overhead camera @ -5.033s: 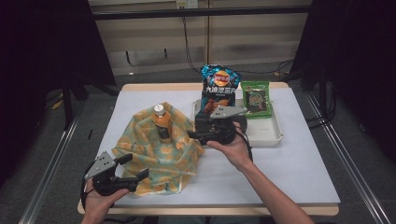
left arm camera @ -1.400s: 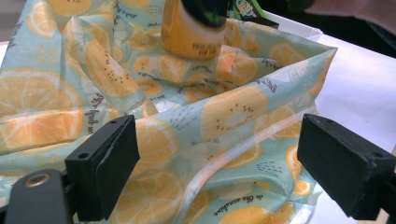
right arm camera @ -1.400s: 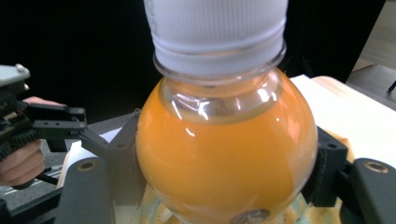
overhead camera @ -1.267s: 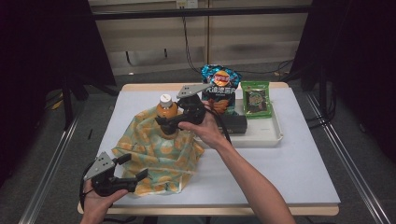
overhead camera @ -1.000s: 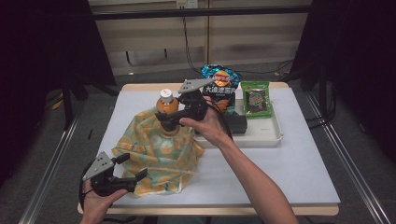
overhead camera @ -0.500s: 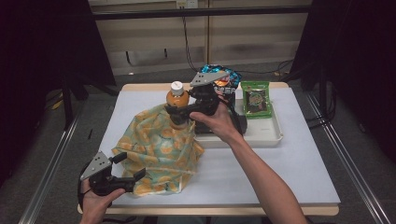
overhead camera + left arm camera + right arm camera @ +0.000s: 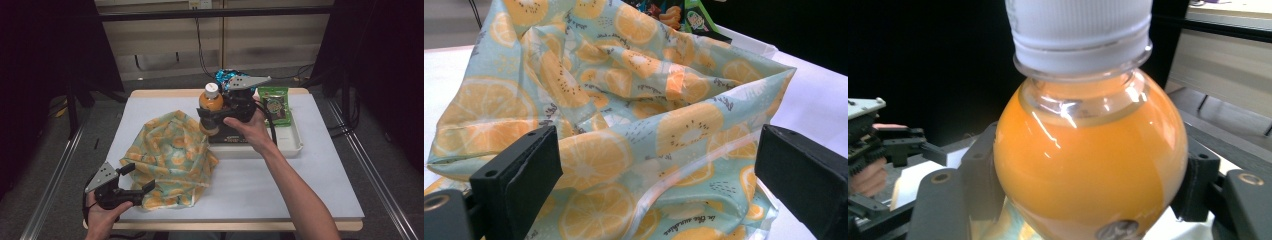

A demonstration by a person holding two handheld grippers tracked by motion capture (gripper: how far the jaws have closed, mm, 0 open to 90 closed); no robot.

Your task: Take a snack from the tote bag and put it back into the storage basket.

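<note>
An orange juice bottle (image 7: 210,102) with a white cap is held upright in my right gripper (image 7: 209,120). In the right gripper view both pads press the bottle's (image 7: 1088,165) round orange body. The bottle hangs over the left end of the white tray (image 7: 295,147), just past the bag's far right edge. A fruit-print cloth bag (image 7: 170,150) lies crumpled on the table at left centre. My left gripper (image 7: 137,178) rests at the bag's near left corner. Its jaws stand wide apart in the left gripper view, with the cloth (image 7: 624,90) lying between and beyond them.
The tray holds a green snack packet (image 7: 274,102), a blue chip bag (image 7: 225,75) at its far end and a dark flat item (image 7: 230,137). The white table top (image 7: 310,190) stretches to the right and front. Dark cables run behind the table.
My right gripper has carried the bottle to the right and slightly up, from above the cloth bag to the tray's left end. The left gripper has stayed put.
</note>
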